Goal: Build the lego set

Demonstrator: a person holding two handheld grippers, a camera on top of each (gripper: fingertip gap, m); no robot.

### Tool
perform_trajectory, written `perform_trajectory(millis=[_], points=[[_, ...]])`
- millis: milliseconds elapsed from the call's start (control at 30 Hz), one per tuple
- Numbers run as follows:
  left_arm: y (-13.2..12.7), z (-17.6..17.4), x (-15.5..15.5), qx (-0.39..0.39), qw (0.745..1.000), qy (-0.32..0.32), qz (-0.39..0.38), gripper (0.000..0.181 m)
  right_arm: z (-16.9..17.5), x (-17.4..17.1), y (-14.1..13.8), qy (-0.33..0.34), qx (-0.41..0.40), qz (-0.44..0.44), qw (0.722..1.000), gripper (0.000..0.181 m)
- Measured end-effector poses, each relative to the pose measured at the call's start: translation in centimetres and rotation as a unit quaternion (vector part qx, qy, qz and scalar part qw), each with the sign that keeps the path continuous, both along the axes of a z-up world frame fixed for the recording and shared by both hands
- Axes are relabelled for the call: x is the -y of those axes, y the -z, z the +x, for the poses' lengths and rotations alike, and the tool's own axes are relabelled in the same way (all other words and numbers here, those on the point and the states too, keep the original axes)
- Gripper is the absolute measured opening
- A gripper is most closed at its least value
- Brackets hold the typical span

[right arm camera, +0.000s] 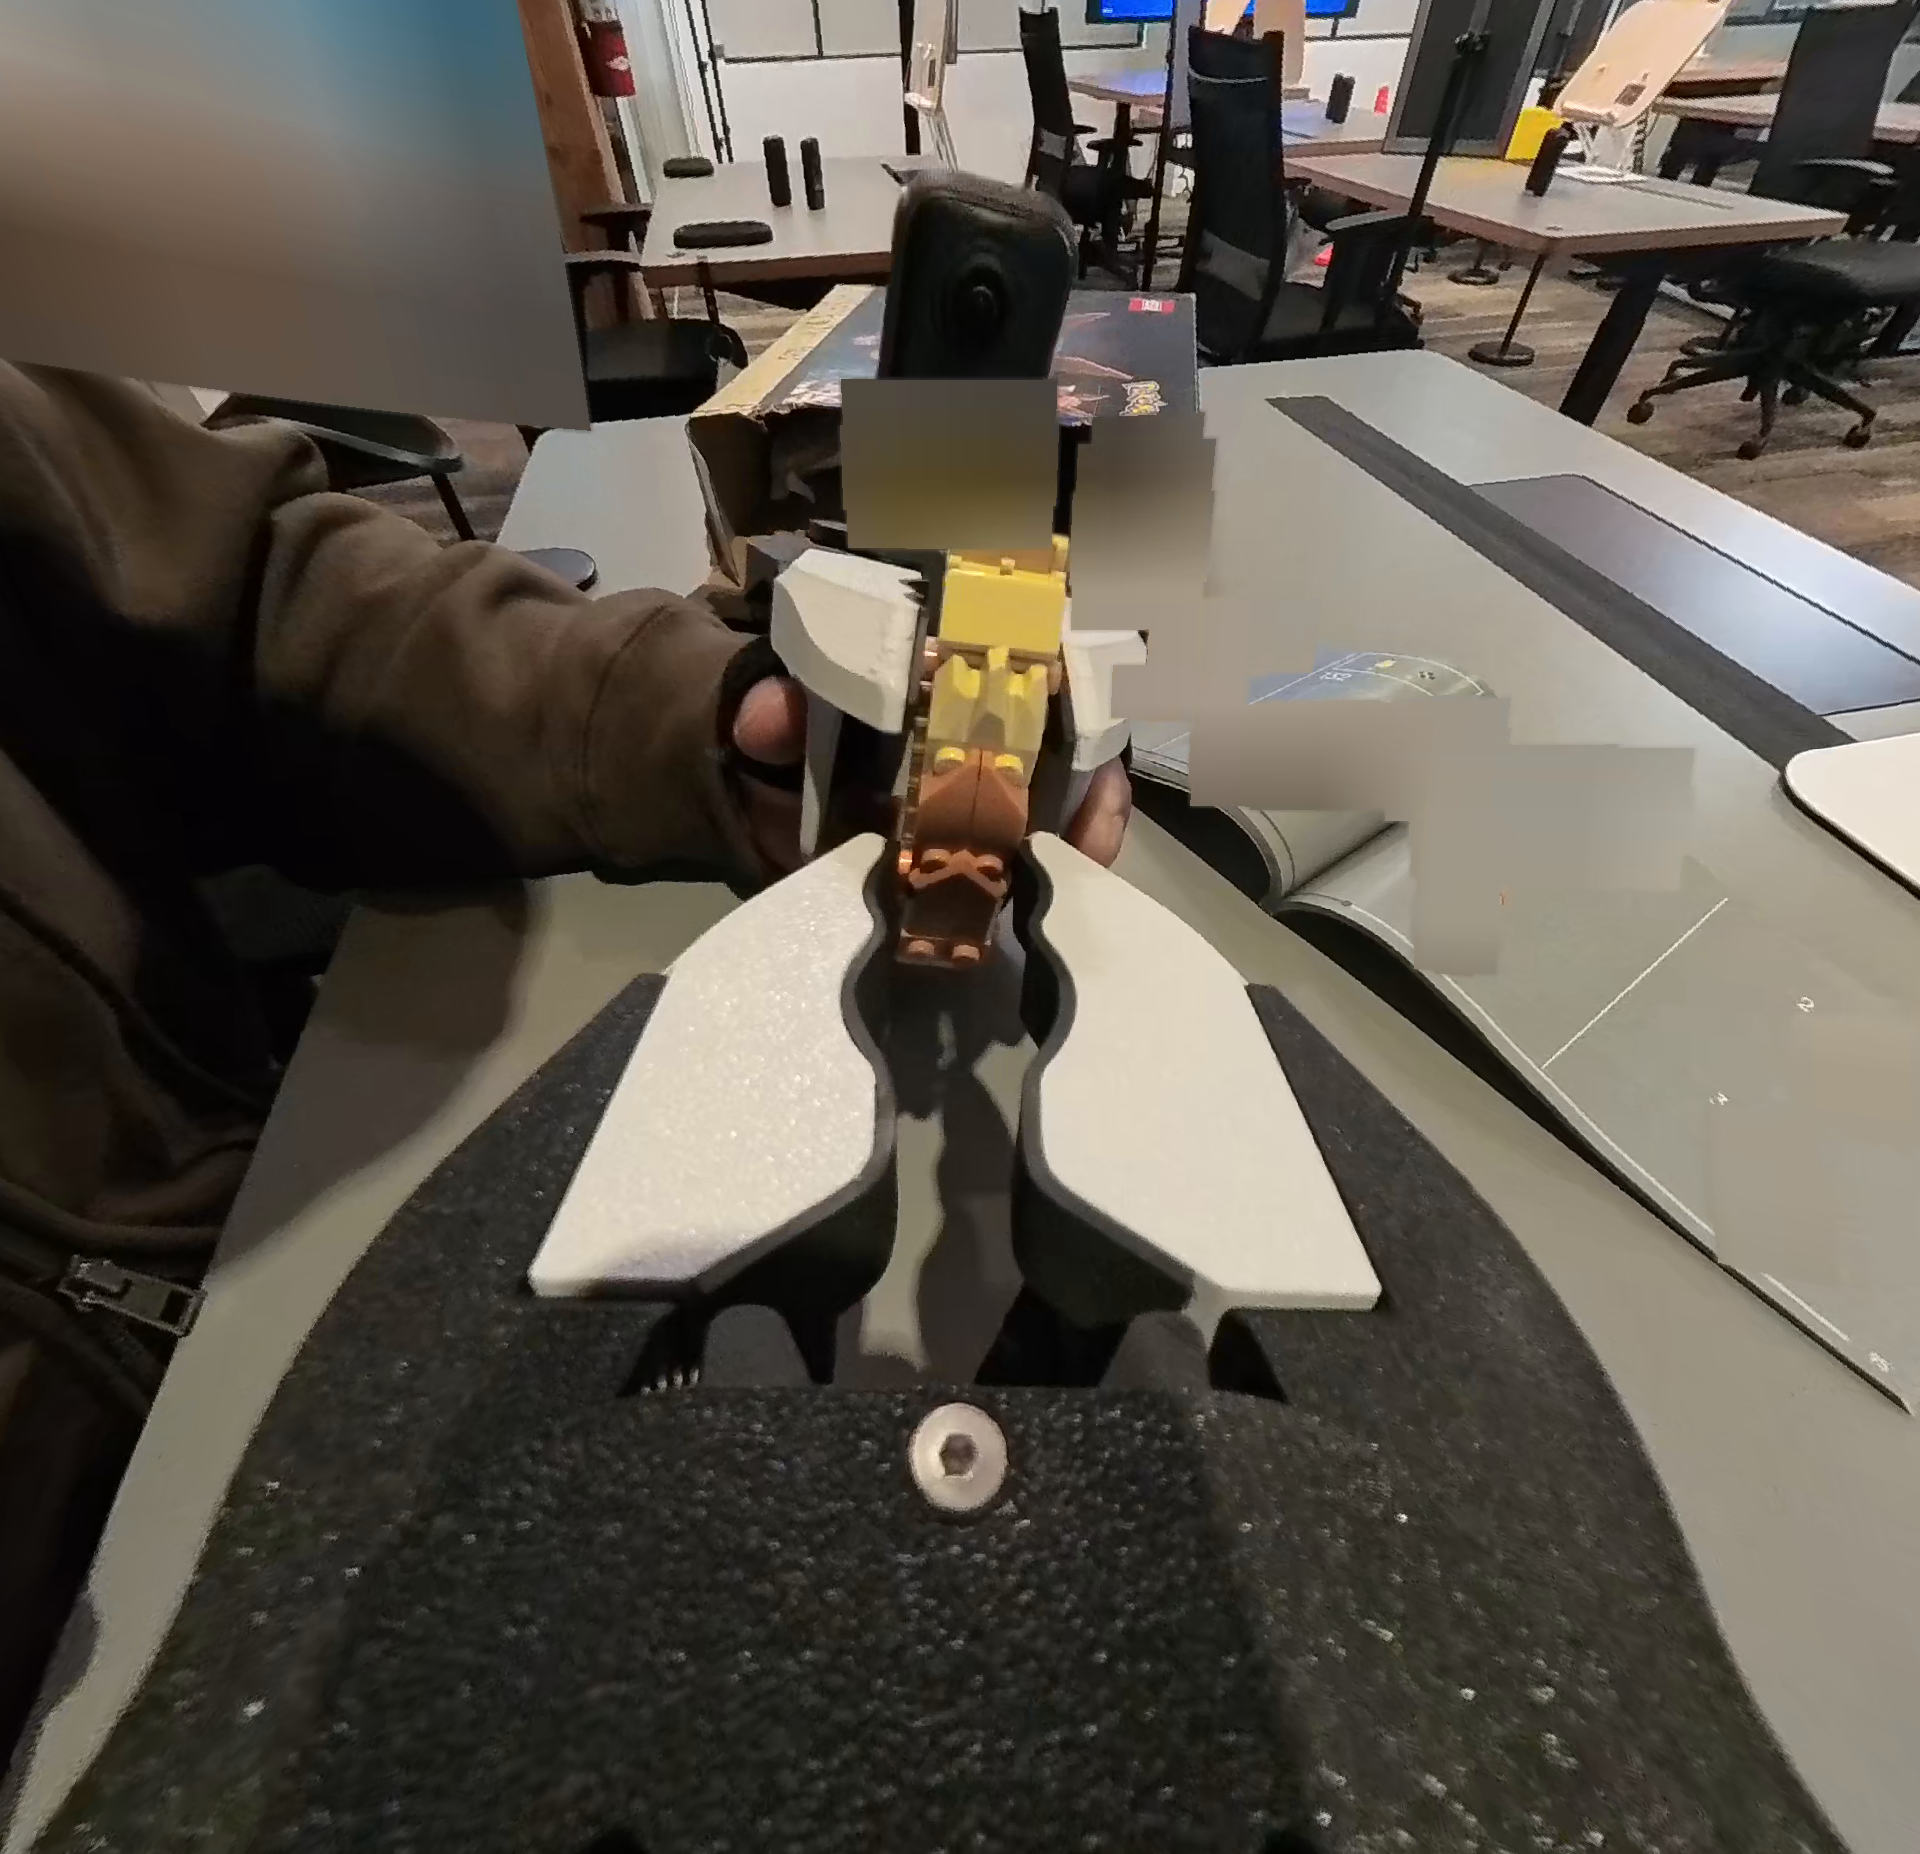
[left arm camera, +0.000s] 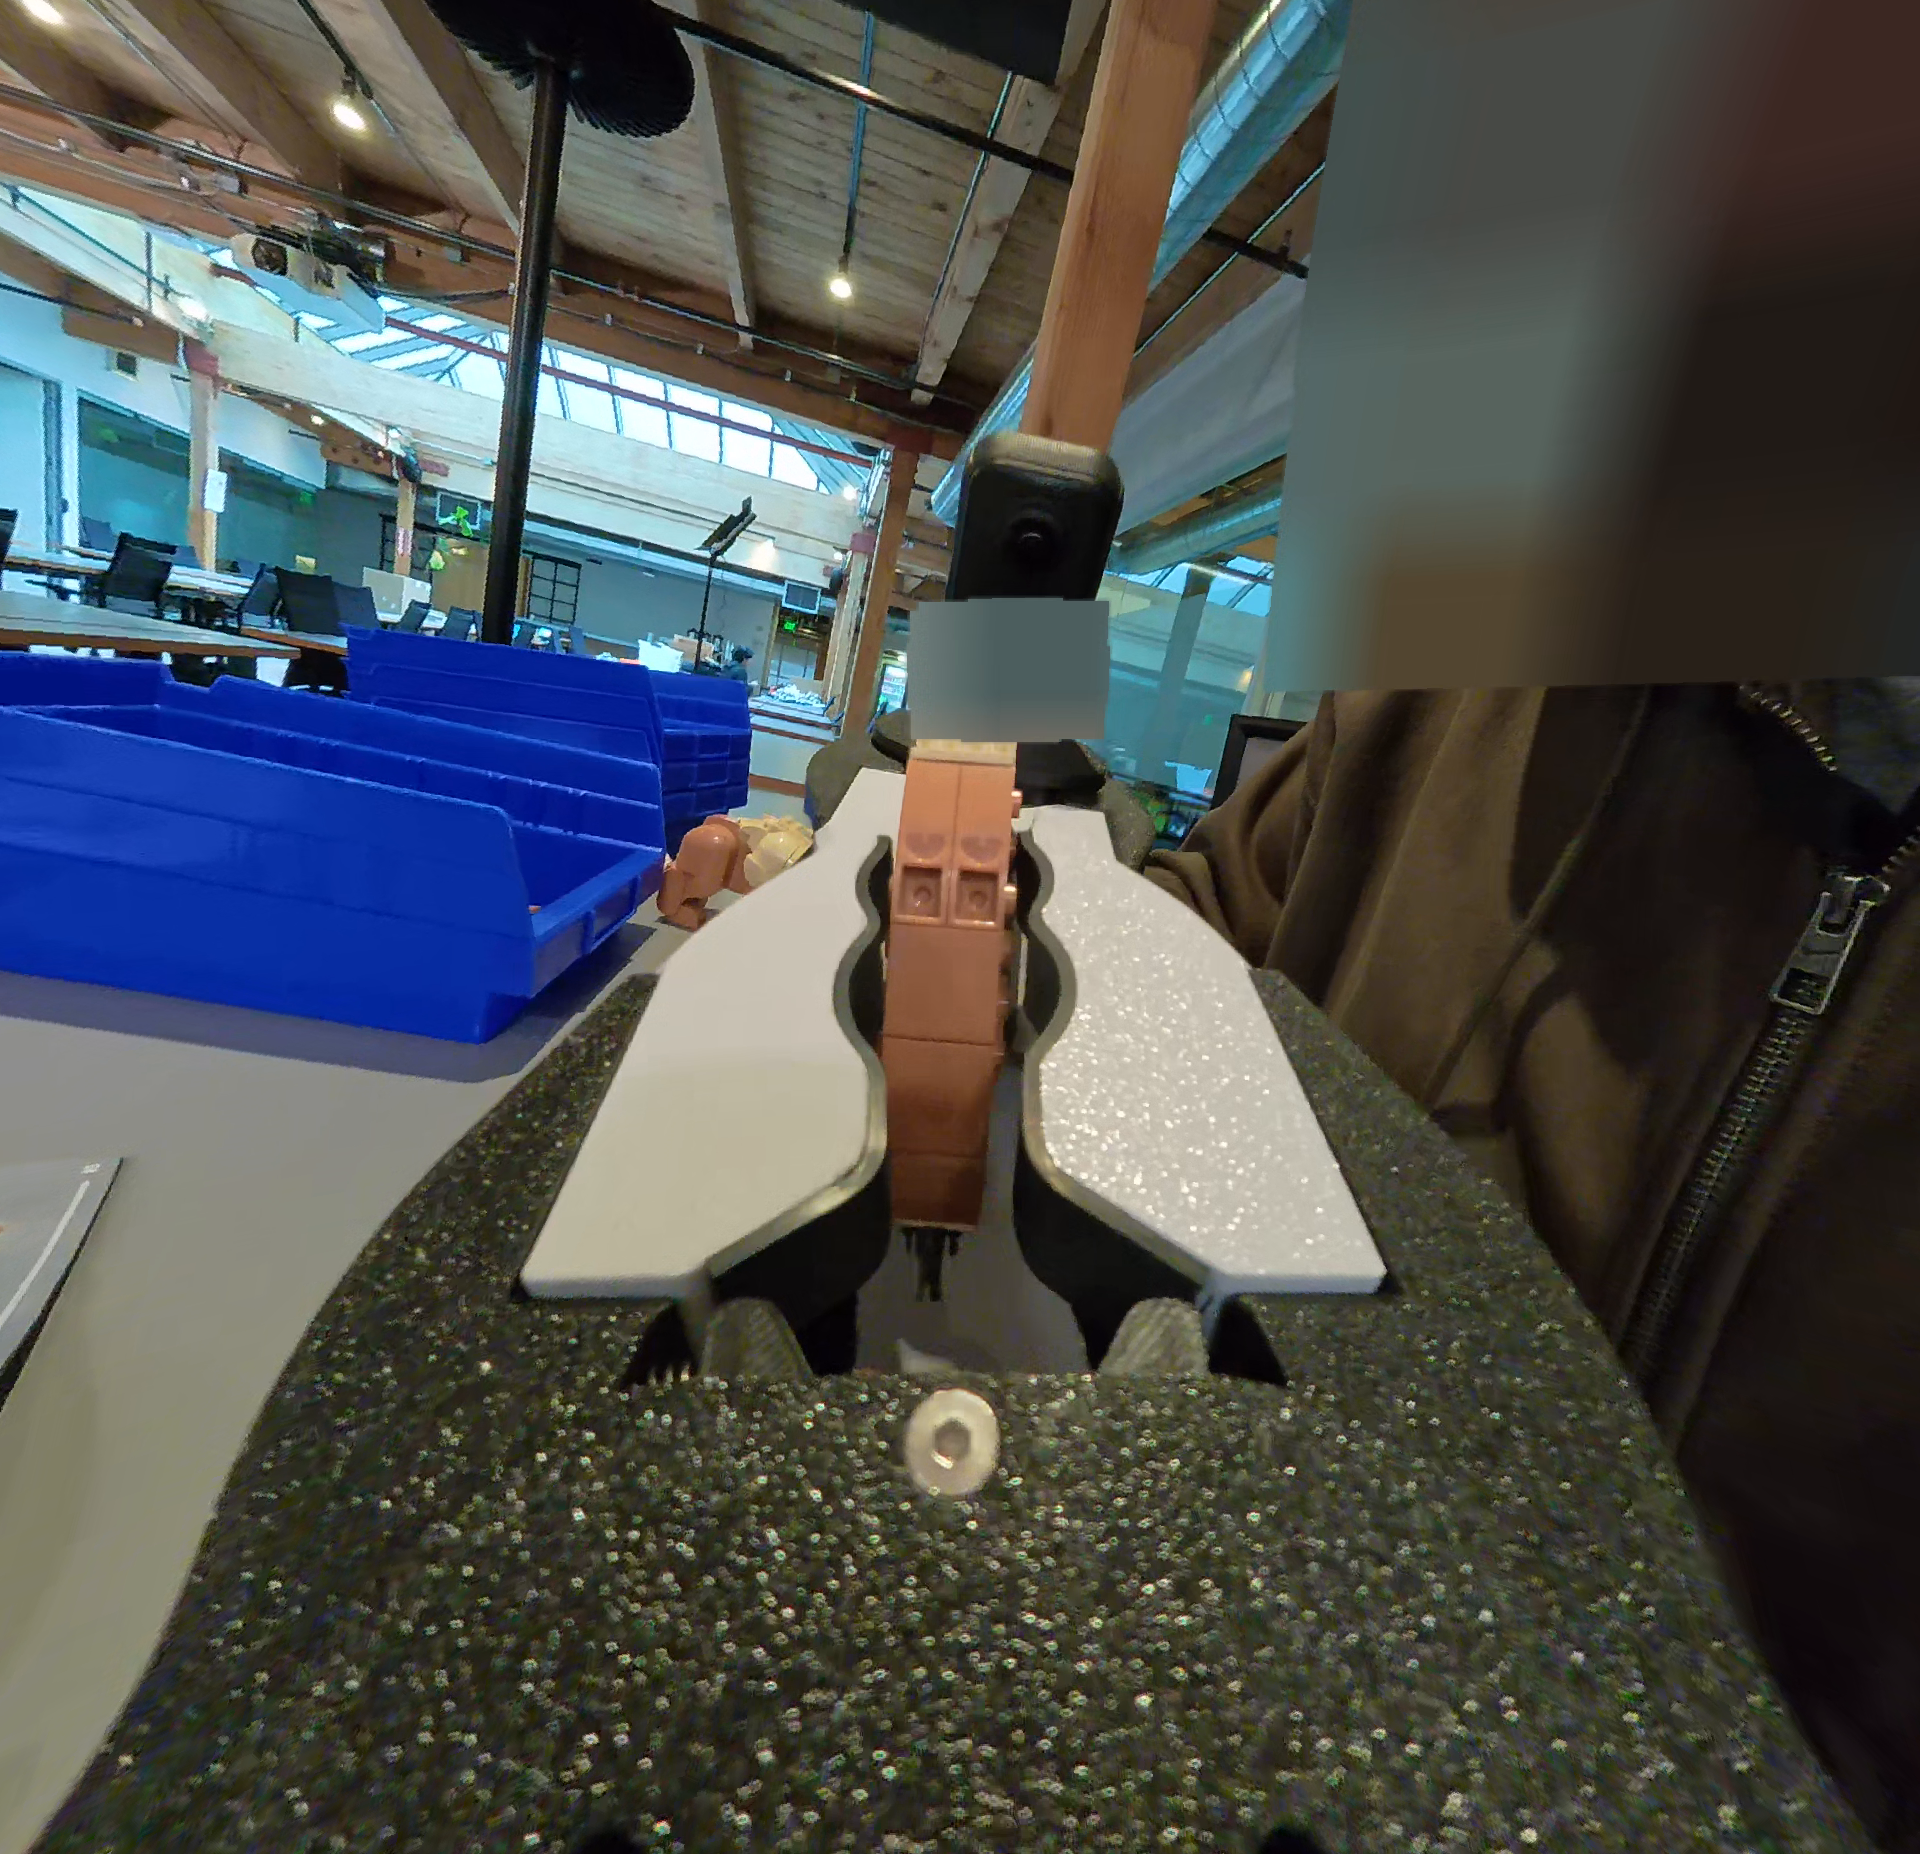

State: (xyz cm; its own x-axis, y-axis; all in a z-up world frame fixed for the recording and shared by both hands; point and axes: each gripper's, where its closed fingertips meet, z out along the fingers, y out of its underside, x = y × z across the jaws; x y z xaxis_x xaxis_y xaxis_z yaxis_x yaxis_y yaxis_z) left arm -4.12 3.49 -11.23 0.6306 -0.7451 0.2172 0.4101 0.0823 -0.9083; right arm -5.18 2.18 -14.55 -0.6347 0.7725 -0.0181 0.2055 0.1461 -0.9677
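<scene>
Both grippers clamp one lego assembly held above the grey table: the left gripper grips its brown length, the right gripper its brown tip. Blue bins crowd the left; an open booklet lies right

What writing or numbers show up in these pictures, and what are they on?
Cardboard box: a red logo patch and yellow lettering, partly hidden; I do not copy out writing.
Open booklet: small printed numbers, likewise not copied.
Booklet corner: too blurred to read.
Blue bins: no writing shows.
Brick model: no writing shows.
</scene>
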Motion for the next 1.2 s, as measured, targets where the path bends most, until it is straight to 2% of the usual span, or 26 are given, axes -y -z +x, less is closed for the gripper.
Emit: perform_trajectory(millis=[600, 800, 933, 1200], points=[[1.7, 0.2, -0.6, -0.074, 0.996, -0.017, -0.051, 0.026, 0.3, -0.8, -0.5, -0.002, -0.016, -0.042, 0.999, 0.020], [1.7, 0.2, -0.8, -0.088, 0.995, -0.032, -0.044, 0.024, 0.3, -0.9, -0.5, -0.001, -0.020, -0.040, 0.999, 0.020], [1.7, 0.1, -1.0, -0.082, 0.995, -0.044, -0.042, 0.024, 0.3, -1.3, -0.4, 0.010, -0.035, -0.012, 0.999, 0.020], [1.6, -0.4, -1.2, -0.070, 0.995, -0.055, -0.045, 0.023, 1.1, -2.4, 0.4, 0.000, -0.079, 0.102, 0.992, 0.039]])
